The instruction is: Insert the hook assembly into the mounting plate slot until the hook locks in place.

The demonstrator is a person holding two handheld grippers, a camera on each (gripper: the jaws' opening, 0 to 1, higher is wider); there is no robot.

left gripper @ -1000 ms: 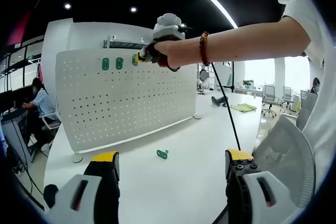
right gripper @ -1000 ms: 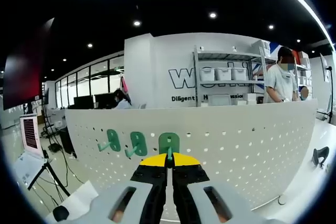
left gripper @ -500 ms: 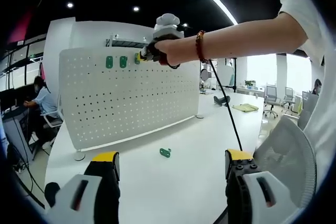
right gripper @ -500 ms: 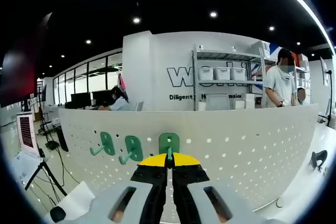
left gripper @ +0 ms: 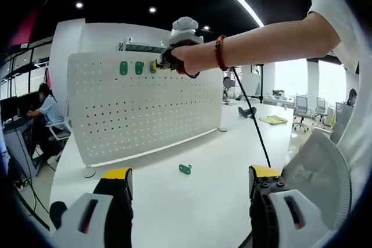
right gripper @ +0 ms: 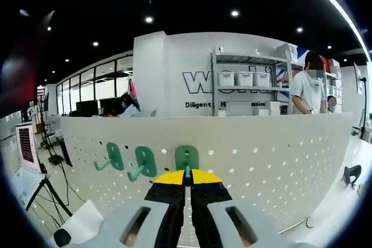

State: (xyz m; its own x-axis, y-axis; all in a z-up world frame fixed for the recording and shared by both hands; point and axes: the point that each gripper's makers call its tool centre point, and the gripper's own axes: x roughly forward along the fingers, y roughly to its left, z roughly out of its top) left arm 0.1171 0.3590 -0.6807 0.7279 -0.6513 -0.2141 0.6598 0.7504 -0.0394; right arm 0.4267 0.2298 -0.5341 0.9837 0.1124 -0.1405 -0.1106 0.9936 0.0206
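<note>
— Where's our green plastic hook (right gripper: 186,159)?
— Flat against the perforated white pegboard (right gripper: 273,155), pinched by our right gripper (right gripper: 187,178). Left gripper (left gripper: 189,181) gapes; another hook (left gripper: 185,169) lies on the table (left gripper: 215,161).

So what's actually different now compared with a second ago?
Very little. The right gripper stays shut on the third green hook, pressed against the white pegboard; both cameras drifted slightly, so the two mounted hooks sit further left in its view. Nothing was taken or let go. The left gripper stays open, and the spare hook still lies on the table.
</note>
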